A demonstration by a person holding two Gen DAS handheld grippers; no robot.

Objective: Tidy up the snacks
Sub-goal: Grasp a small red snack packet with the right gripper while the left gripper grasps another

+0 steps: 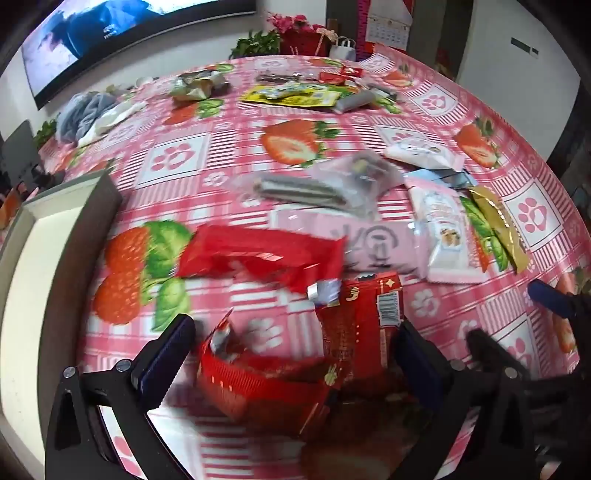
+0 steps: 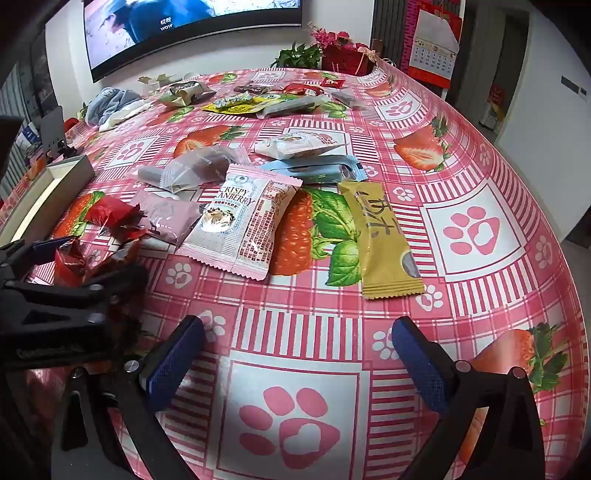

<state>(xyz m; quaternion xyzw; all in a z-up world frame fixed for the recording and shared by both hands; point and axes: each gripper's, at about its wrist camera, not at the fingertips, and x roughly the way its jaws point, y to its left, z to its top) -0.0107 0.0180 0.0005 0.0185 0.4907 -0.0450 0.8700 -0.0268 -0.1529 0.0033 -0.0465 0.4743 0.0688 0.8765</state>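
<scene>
While the left gripper (image 1: 291, 354) hangs wide over crumpled red wrappers (image 1: 266, 369) at lower centre, gathering looks underway; closing on one and carrying it to the grey box (image 1: 55, 206) at left seems next. Right gripper (image 2: 297, 354) is wide, empty.

A home, living or dining room. Under my tools: a round table in a pink strawberry-and-paw-print tablecloth (image 2: 476, 225), the household vinyl sort, strewn with snack packets (image 2: 245, 225). Ahead and up to my left, a large wall-mounted television (image 2: 177, 26) is switched on with subtitles. Straight ahead past the far table edge: a potted green plant (image 2: 297, 55) and red flower arrangement (image 2: 343, 50). Ahead to my right hangs a red wall calendar (image 2: 436, 48). Crumpled clothing (image 2: 110, 103) lies far left.
</scene>
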